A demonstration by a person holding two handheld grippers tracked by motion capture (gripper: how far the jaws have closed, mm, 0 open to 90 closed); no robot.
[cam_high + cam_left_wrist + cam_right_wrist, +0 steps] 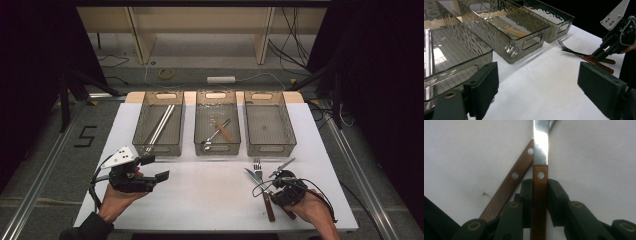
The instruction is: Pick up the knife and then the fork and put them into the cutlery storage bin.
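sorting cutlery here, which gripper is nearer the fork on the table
Right. The right gripper sits beside the fork, its jaws shut on a wooden-handled knife crossing it. The left gripper hovers open, far across the table.

The left gripper [156, 168] is black, with two flat rectangular pads [484, 87] and a grey three-cornered plate [121, 156] on top (dotted with small dark screws). The right gripper [276, 175] is black too, looped with thin black cables [320, 196]; brass-coloured pivot rings [474, 225] mark its jaw links. A dark sleeve [85, 229] covers the left forearm.
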